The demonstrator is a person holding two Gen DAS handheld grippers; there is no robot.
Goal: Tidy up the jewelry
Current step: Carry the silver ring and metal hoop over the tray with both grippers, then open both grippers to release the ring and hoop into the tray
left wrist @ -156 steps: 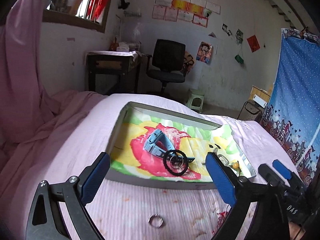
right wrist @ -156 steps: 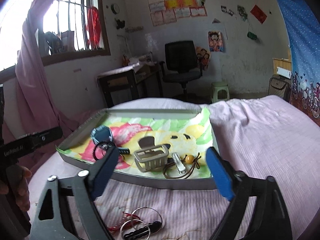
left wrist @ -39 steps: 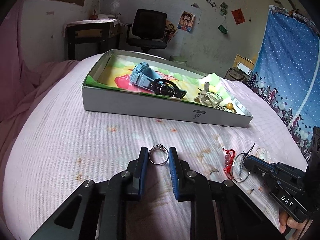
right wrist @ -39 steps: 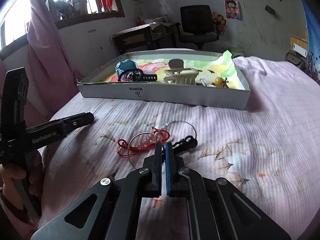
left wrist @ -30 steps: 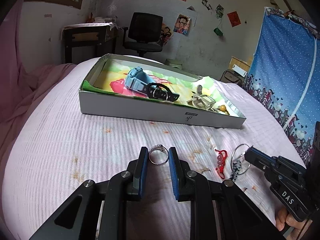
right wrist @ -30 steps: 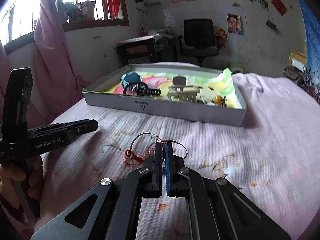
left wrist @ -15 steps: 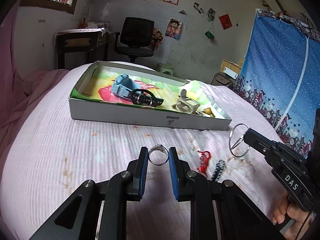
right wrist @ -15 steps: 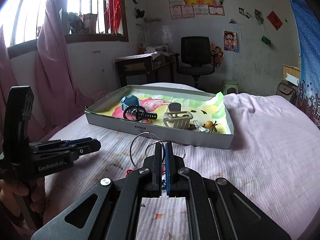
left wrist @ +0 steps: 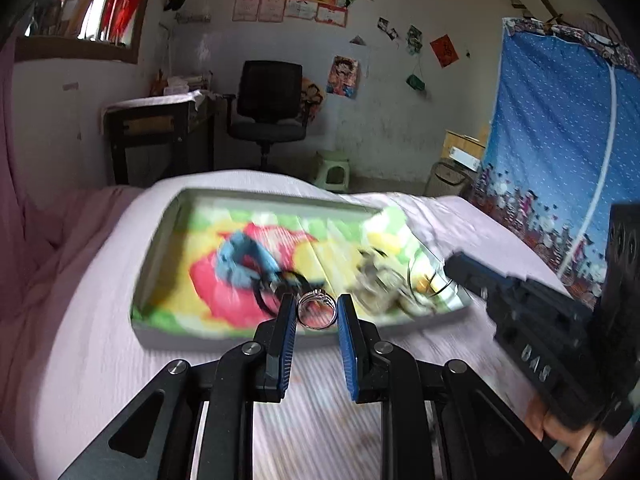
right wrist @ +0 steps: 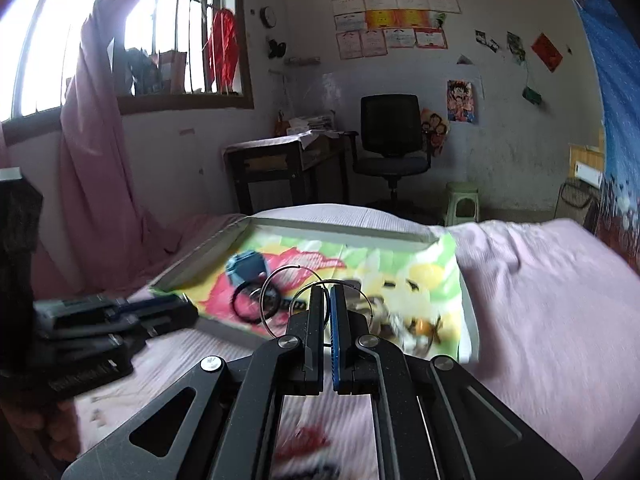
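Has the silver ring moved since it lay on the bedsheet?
Yes. The silver ring, clamped in the left gripper, is lifted off the sheet and now sits against the tray's near edge.

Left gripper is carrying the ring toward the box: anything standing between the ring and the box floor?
No barrier shows. The left gripper holds the ring near the box's open top. The blue watch and black band lie below, but bare lining remains.
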